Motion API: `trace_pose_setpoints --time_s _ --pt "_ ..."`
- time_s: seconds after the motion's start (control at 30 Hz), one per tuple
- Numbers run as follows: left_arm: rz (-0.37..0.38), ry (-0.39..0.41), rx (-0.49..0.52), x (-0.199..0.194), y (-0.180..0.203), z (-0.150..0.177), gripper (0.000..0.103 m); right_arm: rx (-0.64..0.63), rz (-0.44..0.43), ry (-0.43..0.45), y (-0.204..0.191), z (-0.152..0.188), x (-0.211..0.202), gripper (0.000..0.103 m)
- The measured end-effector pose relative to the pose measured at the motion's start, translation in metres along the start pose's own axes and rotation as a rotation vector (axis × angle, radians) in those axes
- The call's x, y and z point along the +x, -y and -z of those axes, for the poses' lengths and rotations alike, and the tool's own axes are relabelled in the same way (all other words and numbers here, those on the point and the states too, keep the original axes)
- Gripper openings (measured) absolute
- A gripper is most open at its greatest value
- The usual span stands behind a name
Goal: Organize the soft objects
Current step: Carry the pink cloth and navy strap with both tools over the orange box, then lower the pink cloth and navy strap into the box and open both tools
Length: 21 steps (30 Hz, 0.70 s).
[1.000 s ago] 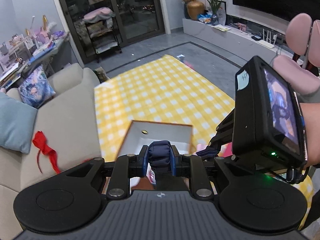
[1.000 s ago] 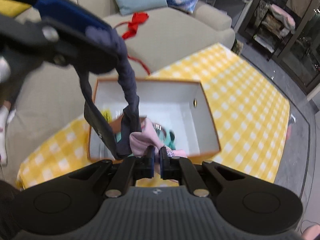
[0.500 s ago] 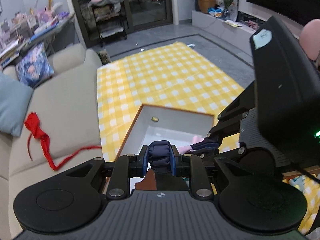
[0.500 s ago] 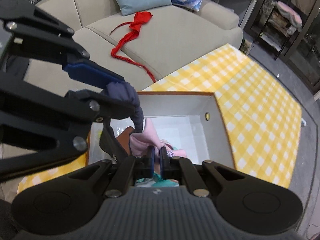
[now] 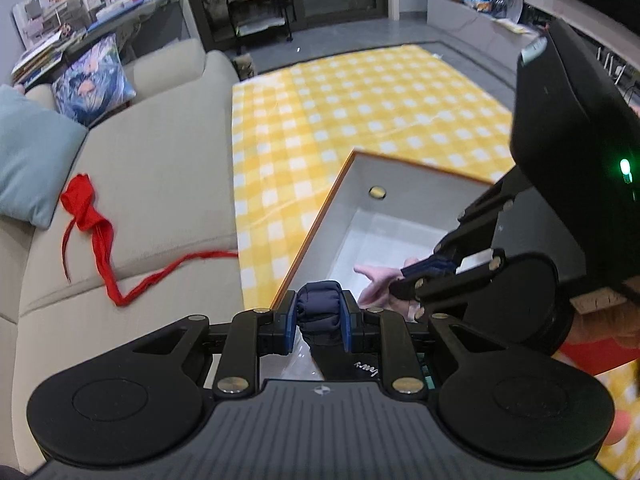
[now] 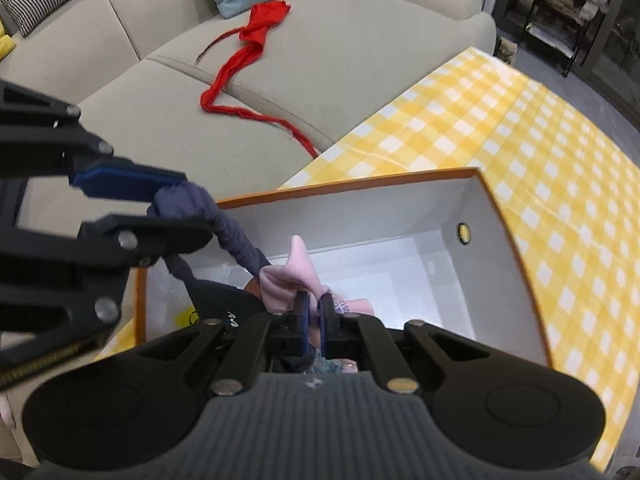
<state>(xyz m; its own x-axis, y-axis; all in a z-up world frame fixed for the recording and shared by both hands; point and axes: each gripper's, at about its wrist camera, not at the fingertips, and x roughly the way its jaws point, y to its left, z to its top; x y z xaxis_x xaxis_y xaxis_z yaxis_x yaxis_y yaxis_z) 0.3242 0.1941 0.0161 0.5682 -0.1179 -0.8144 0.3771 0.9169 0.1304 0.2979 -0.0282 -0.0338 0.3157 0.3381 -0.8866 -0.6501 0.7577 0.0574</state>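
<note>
My left gripper (image 5: 319, 315) is shut on a bunched navy cloth (image 5: 320, 309); in the right wrist view (image 6: 168, 210) that navy cloth (image 6: 236, 242) hangs as a twisted strand into an orange-rimmed white box (image 6: 516, 248). My right gripper (image 6: 314, 314) is shut on a pink cloth (image 6: 296, 276) just above the box's near end. It also shows in the left wrist view (image 5: 416, 276), with the pink cloth (image 5: 376, 280) over the box (image 5: 320, 220). A red cloth (image 5: 90, 220) lies on the beige sofa (image 5: 160, 184).
The box stands on a yellow checked blanket (image 5: 360, 104) beside the sofa. A light blue cushion (image 5: 28, 160) and a patterned pillow (image 5: 94, 80) rest on the sofa. A black shelf rack (image 5: 260, 4) and a low cabinet (image 5: 472, 16) stand beyond.
Both grippers have come lower and closer to the box with their cloths still held. The navy strand now hangs shorter into the box's near end.
</note>
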Motion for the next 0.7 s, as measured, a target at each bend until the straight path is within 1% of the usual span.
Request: trace_pose_setpoints --time_s 0.17,0.37,0.5,0.6,0.67,0.7 --pt "-0.006 -0.033 -0.025 0.028 -0.009 0.011 0.024 -0.016 -0.003 -0.025 -0.001 -0.004 0.03 0.002" --pt "0.002 -0.065 -0.065 0.052 -0.017 0.021 0.024 -0.023 0.001 -0.048 0.005 -0.003 0.058 0.003" --pt "-0.017 -0.08 -0.058 0.068 -0.017 0.027 0.025 -0.031 0.034 -0.074 0.013 0.0 0.074 0.003" --pt "-0.021 -0.104 -0.079 0.082 -0.02 0.031 0.025 -0.035 0.06 -0.069 0.016 0.001 0.082 0.005" --pt "-0.025 -0.114 -0.082 0.089 -0.018 0.035 0.03 -0.041 0.081 -0.052 0.017 0.0 0.084 0.009" --pt "-0.03 -0.119 -0.079 0.091 -0.017 0.037 0.034 -0.047 0.096 -0.046 0.018 0.0 0.085 0.009"
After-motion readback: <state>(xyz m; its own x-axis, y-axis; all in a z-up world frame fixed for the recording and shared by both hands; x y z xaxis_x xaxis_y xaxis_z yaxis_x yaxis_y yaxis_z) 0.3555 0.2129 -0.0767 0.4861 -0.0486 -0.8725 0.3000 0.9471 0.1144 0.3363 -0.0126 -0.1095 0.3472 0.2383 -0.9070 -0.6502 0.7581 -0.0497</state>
